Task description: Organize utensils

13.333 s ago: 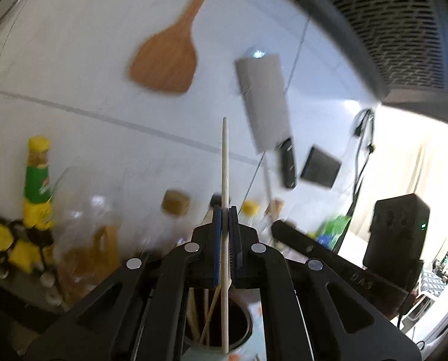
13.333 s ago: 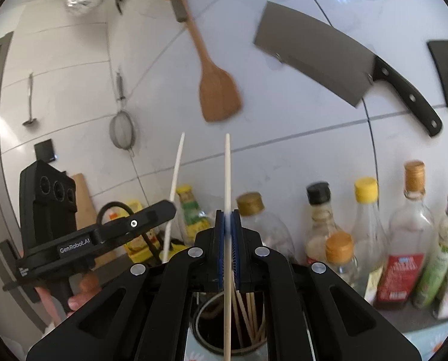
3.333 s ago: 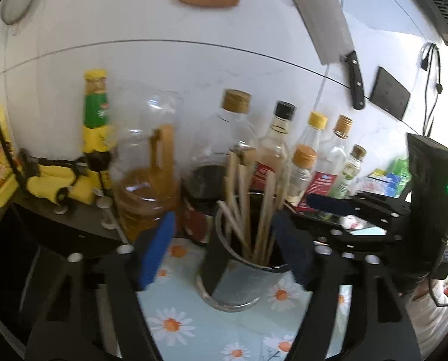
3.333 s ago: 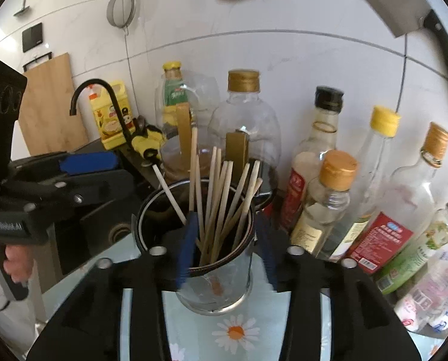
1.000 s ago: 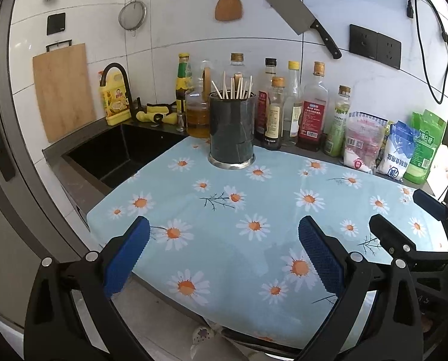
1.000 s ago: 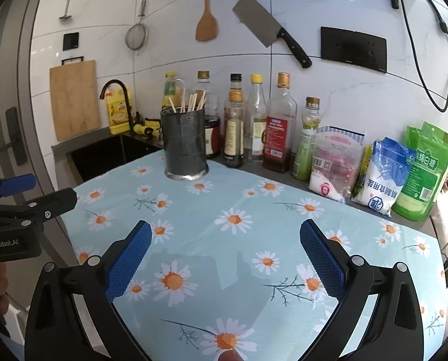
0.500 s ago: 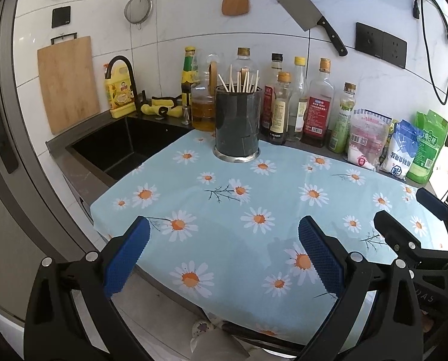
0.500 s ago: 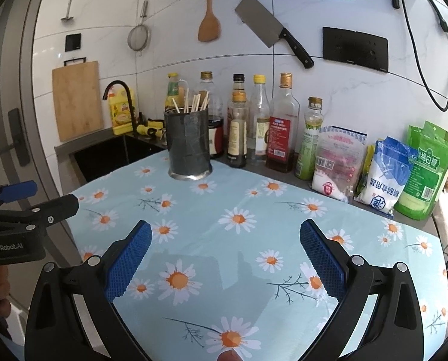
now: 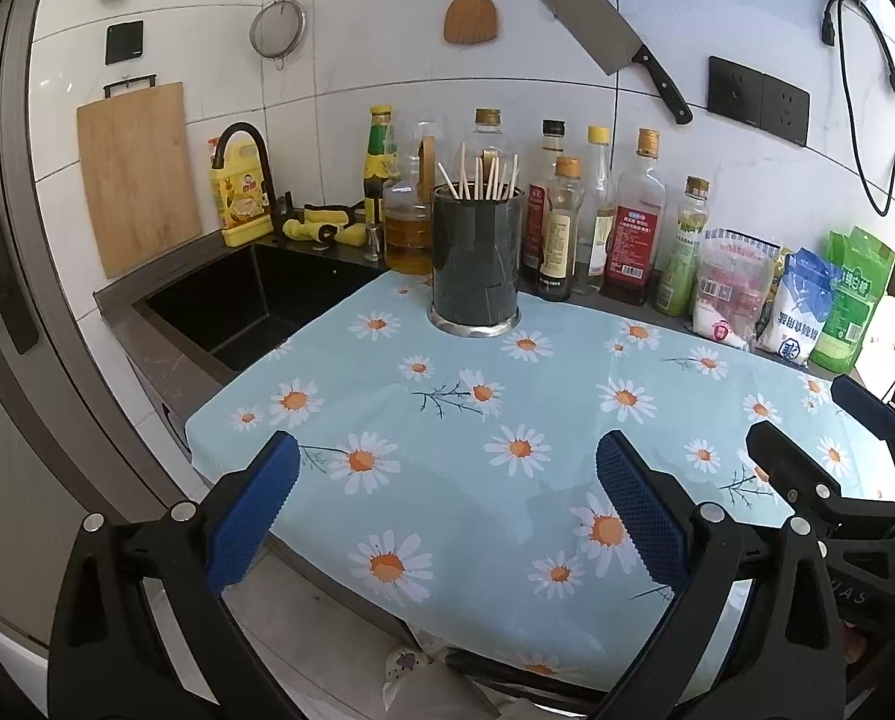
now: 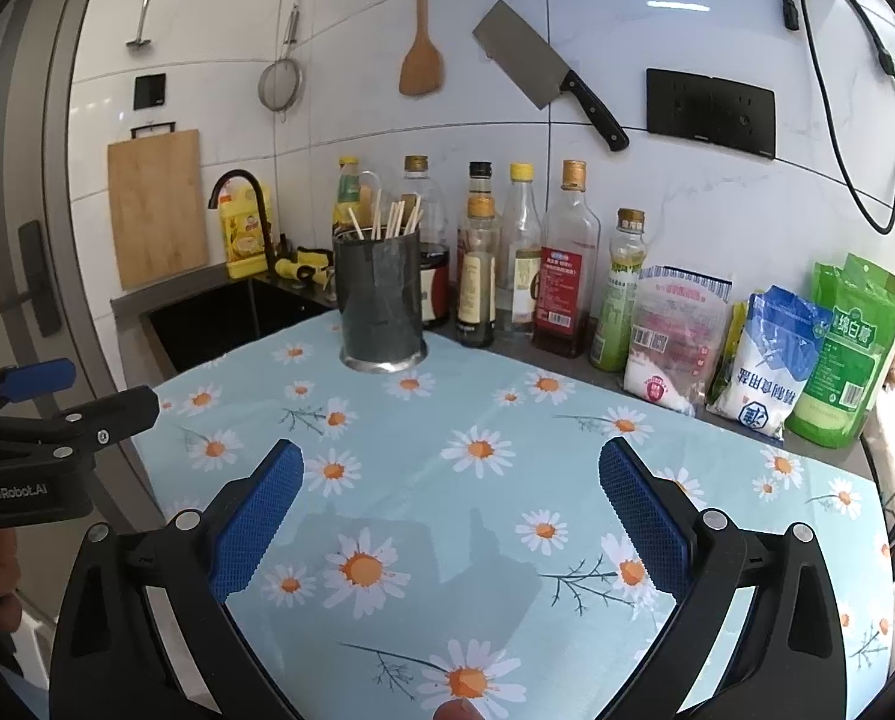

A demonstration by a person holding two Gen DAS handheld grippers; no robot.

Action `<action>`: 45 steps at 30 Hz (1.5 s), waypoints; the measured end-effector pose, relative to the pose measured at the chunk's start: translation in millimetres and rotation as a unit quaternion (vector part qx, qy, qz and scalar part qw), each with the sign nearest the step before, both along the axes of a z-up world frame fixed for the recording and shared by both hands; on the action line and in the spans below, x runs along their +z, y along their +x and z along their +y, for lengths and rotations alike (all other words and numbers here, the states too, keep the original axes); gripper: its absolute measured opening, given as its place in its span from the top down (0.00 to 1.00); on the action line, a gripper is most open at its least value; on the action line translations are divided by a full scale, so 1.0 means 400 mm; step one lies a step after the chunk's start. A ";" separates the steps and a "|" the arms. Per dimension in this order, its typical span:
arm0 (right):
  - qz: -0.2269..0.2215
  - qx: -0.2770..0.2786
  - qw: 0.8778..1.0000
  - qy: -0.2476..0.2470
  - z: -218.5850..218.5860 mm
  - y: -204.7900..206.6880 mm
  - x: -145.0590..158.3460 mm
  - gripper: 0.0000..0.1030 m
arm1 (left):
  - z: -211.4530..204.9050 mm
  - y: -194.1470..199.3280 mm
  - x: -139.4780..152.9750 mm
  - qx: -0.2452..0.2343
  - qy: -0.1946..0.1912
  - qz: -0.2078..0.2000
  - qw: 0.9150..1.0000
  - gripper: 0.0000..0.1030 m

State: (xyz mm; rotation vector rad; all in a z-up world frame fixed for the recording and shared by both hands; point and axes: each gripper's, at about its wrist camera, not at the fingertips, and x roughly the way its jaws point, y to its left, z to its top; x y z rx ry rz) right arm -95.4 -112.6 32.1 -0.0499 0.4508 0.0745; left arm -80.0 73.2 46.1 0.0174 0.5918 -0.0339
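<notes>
**Wooden chopsticks all in the cup**

Both my left gripper (image 9: 447, 501) and right gripper (image 10: 450, 507) are spread wide and hold nothing. Chopsticks (image 9: 482, 179) stand in the dark holder (image 9: 476, 264) near the cloth's (image 9: 507, 480) back edge. If I bump it, it may tip.

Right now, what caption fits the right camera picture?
Open right gripper faces chopsticks standing in the dark holder.

a wall of large glossy white tiles (image 9: 387, 30) backs a dark grey stone counter (image 9: 147, 354) with a sunken black sink (image 9: 225, 306) and a curved black tap (image 9: 249, 150). a pale blue cloth printed with daisies (image 9: 507, 420) covers the counter. a black double wall socket (image 10: 711, 111) sits on the tiles, a black cable (image 10: 855, 120) looping beside it. daylight glares from the right.
</notes>
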 end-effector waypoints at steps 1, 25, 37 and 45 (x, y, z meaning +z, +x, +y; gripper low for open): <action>-0.001 0.000 1.000 -0.001 0.001 0.000 0.001 0.08 | 0.001 0.001 0.001 0.001 -0.001 0.000 1.000 0.06; 0.003 0.001 1.000 0.004 -0.005 0.008 0.005 0.08 | -0.012 0.006 0.010 0.002 0.006 0.001 1.000 0.06; 0.008 0.001 1.000 0.005 -0.024 0.013 0.003 0.08 | -0.022 0.009 0.012 0.002 0.009 0.002 1.000 0.06; 0.009 0.006 1.000 0.007 -0.028 0.022 0.001 0.08 | -0.017 0.013 0.012 0.010 0.007 0.007 1.000 0.06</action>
